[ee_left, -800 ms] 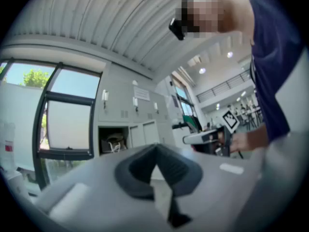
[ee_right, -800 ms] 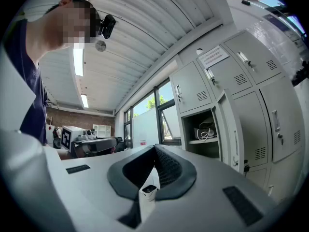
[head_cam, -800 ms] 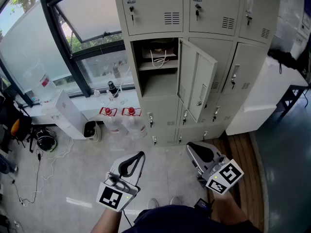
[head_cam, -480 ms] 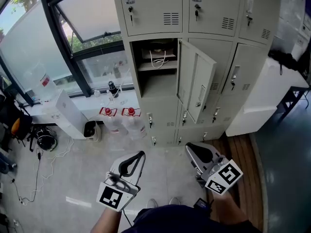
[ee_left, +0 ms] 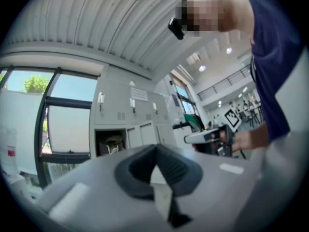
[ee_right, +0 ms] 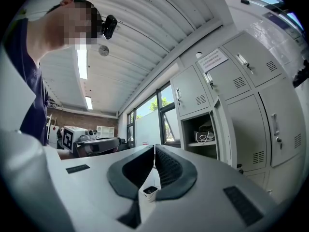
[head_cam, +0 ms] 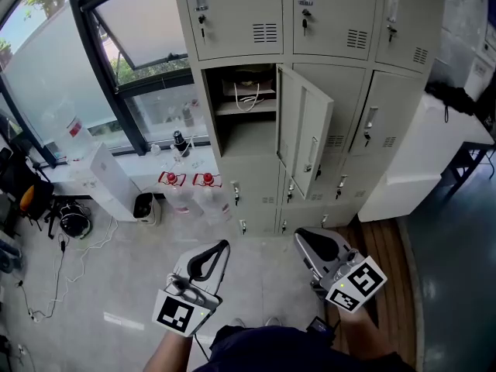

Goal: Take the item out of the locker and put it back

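— What is at the far left?
— A tall window (head_cam: 46,60). Below it a white box (head_cam: 108,180) stands tilted on the pale floor (head_cam: 116,277), and two red-capped water bottles (head_cam: 194,194) stand a little further right

— And the left hand-held gripper?
— The left hand-held gripper (head_cam: 225,246) is held low over the floor, well apart from the locker bank (head_cam: 232,18) and pointing towards it. Its jaws are pressed together with nothing between them

— Where is the item?
— The bag (head_cam: 246,90), which has white loop handles, sits on the upper shelf (head_cam: 248,105) inside the one open compartment. That compartment's door (head_cam: 304,138) stands swung out to the right

— And the other one?
— The right hand-held gripper (head_cam: 298,237) is near the left one and about level with it, also aimed at the lockers. Its jaws meet tip to tip and hold nothing. A strip of wooden flooring (head_cam: 387,246) runs just beside it on the right
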Motion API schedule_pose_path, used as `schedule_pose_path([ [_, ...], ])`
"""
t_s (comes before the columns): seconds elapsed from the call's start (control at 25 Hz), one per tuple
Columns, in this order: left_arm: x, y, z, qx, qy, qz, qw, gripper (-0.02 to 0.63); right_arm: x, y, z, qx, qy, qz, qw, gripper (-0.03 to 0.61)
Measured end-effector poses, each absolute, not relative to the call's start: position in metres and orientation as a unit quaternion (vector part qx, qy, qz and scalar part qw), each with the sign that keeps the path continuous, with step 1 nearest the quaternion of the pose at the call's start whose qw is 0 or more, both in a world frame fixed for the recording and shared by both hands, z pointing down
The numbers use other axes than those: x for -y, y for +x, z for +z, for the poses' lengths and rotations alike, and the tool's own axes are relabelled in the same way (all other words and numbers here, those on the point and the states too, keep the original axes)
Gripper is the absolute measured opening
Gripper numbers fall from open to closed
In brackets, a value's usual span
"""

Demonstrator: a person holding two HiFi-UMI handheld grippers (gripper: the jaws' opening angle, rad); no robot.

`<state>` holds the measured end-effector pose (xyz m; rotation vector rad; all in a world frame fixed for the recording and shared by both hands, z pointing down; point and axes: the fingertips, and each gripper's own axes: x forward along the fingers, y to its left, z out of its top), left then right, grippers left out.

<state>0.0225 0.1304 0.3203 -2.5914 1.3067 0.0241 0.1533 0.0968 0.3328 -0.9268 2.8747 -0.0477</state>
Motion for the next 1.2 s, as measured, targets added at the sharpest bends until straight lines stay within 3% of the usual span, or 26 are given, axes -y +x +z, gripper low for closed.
schedule_pose_path([
  [0.68,-0.106,0.03,0.324,-0.46,-0.879,0.007,0.122,0.003,-0.07,0.168,0.342,-0.951,-0.306,-0.015,0.048,0.008],
  [1.2,-0.01,-0.01,0.338,-0.445,-0.889,0.012,0.109,0.003,0.022,0.122,0.361,-0.947,-0.319,-0.031,0.028,0.008],
])
